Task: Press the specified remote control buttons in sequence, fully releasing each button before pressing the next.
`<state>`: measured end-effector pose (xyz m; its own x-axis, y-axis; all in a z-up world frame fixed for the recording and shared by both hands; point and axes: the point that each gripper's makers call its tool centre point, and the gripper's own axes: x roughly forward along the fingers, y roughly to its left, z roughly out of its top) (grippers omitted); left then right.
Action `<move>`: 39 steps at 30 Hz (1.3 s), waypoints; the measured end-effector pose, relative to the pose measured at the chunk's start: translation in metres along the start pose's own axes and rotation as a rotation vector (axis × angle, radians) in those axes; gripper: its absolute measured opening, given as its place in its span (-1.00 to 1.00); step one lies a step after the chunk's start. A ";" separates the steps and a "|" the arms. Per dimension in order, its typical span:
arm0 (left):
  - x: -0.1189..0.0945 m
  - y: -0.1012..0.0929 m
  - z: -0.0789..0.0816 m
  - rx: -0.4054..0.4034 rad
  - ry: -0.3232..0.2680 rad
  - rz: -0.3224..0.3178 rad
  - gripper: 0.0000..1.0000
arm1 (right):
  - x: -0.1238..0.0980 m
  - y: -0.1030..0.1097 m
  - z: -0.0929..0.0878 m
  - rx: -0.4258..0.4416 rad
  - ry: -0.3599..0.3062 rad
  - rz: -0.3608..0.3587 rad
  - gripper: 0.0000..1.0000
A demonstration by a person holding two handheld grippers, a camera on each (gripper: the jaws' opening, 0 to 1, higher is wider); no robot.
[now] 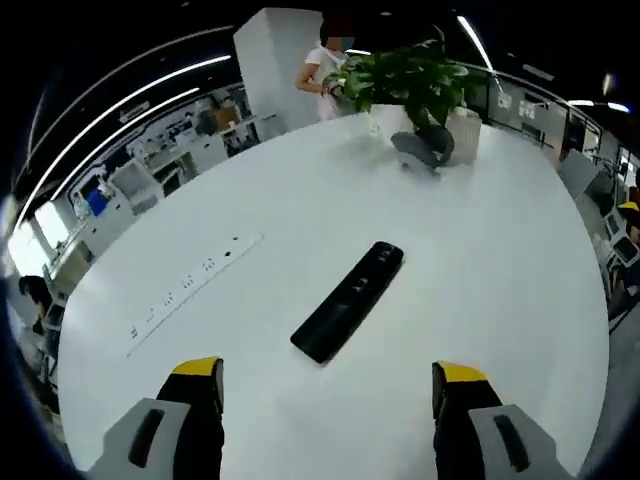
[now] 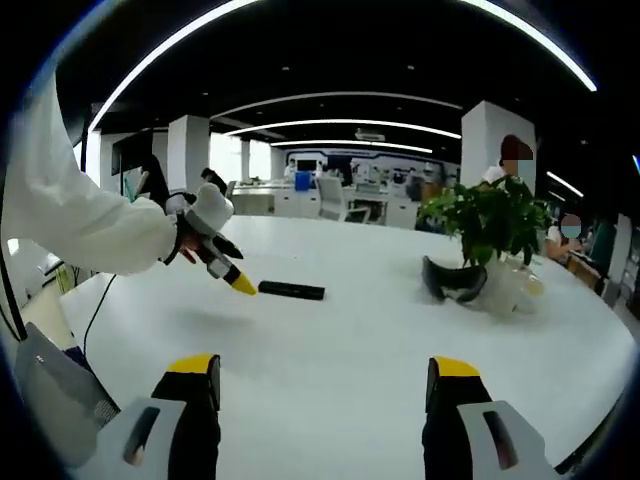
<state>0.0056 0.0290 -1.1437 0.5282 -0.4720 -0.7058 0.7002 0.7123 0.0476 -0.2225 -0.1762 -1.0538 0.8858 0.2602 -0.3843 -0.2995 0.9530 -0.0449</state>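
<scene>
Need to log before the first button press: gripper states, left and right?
Left gripper: open, holding nothing, above the remote control.
Right gripper: open, holding nothing, well back from the remote control.

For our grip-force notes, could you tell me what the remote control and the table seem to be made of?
Remote control: probably black plastic, matte, since it shows no glare. Table: a smooth white top, perhaps laminate, with a soft sheen from the ceiling lights; the exact material is unclear.

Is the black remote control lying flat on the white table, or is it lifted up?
Flat. The remote control rests lengthwise on the white table, buttons up, and the open left gripper is above, not touching it.
</scene>
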 end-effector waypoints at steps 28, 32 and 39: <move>-0.181 -0.081 -0.082 -0.294 -0.288 0.259 1.00 | -0.009 -0.009 0.003 -0.015 -0.019 -0.018 0.98; -0.202 -0.098 -0.086 -0.321 -0.355 0.279 1.00 | -0.012 -0.016 0.000 0.040 -0.030 -0.030 0.98; -0.227 -0.095 -0.119 -0.245 -0.308 0.434 1.00 | -0.015 -0.011 0.005 0.062 -0.060 -0.022 0.98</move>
<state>-0.2380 0.1303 -1.0726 0.8829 -0.2136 -0.4182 0.2767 0.9562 0.0958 -0.2308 -0.1898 -1.0434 0.9121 0.2457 -0.3283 -0.2583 0.9660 0.0053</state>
